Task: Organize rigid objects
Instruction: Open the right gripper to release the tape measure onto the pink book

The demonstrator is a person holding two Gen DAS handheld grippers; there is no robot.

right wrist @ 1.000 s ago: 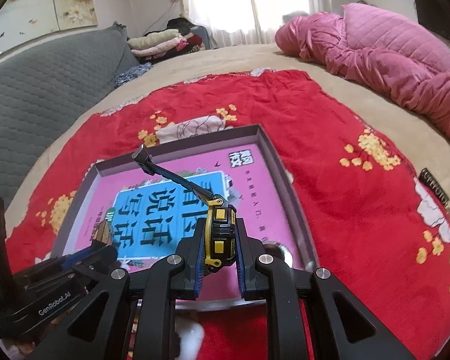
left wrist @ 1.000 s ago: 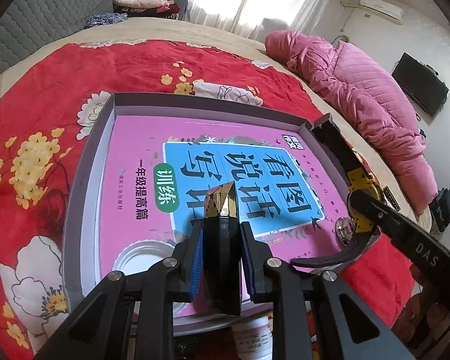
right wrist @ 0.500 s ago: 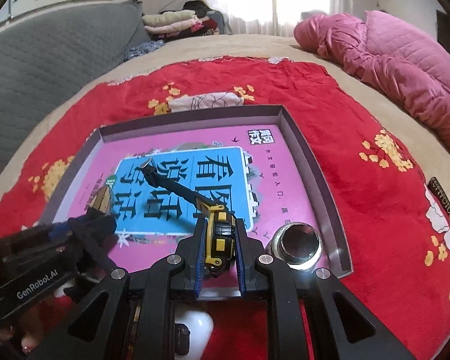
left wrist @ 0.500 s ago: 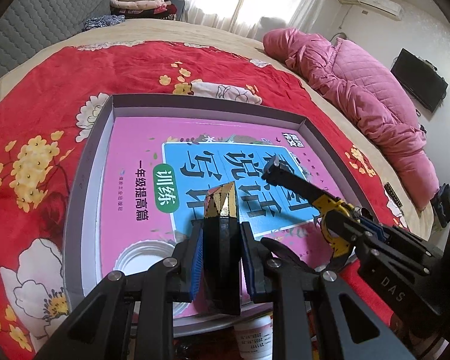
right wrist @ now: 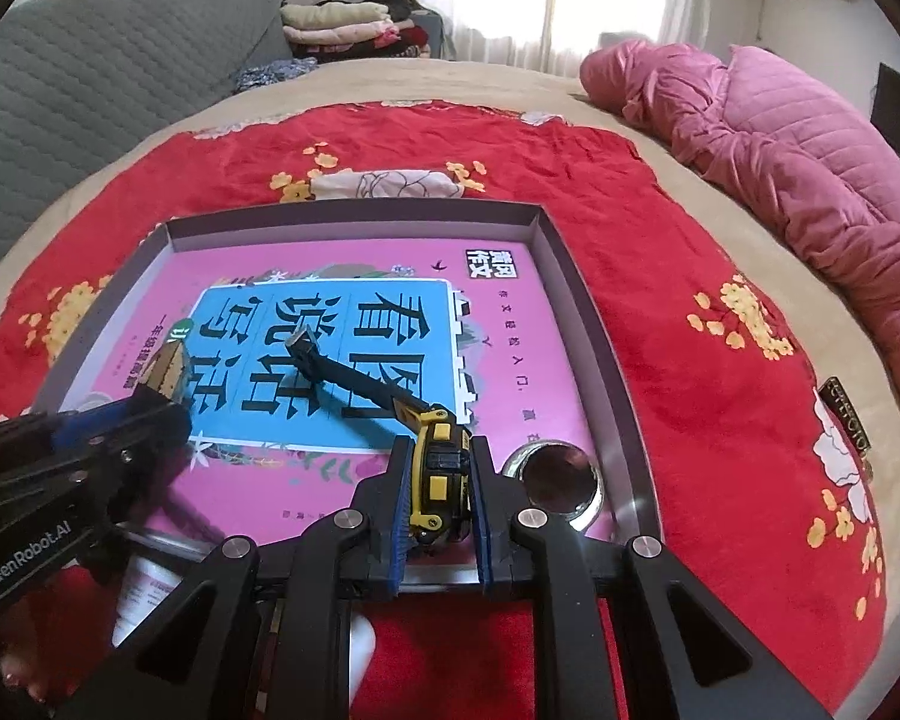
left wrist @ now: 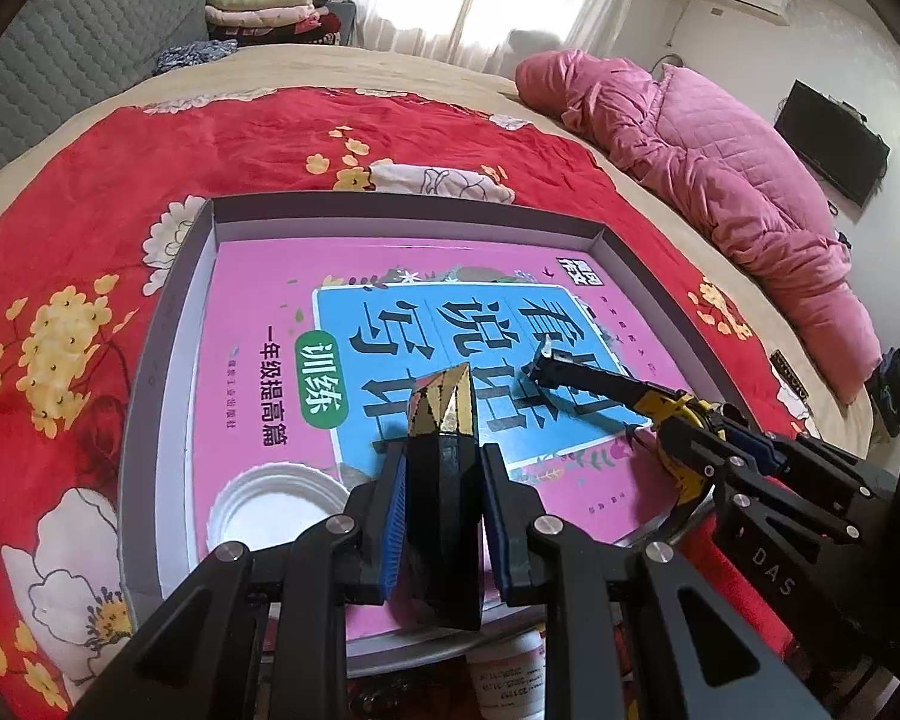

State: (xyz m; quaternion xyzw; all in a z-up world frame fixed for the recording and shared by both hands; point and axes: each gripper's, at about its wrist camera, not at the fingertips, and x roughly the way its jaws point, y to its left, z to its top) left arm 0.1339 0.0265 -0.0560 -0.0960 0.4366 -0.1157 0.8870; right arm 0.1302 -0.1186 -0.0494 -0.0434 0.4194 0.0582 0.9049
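My left gripper (left wrist: 443,461) is shut on an upright black box with a faceted gold top (left wrist: 441,405), held over the near edge of a grey tray (left wrist: 402,204). A pink and blue book (left wrist: 258,312) fills the tray floor. My right gripper (right wrist: 438,450) is shut on a yellow-and-black tape measure (right wrist: 439,471). Its dark blade (right wrist: 354,384) sticks out low over the book. In the left wrist view, the right gripper (left wrist: 699,438) is at the tray's near right. In the right wrist view, the left gripper (right wrist: 150,414) and its box (right wrist: 165,369) are at the left.
A white round lid (left wrist: 276,498) lies in the tray's near left corner and a shiny metal cap (right wrist: 561,480) in its near right. A white bottle (left wrist: 510,672) lies below the tray's near rim. The tray sits on a red floral blanket (right wrist: 660,276), and a pink quilted coat (right wrist: 798,168) lies at the right.
The right gripper has carried the tape measure from the tray's right rim inward over the book, lowering and rolling it. The left gripper and its black box have stayed put.
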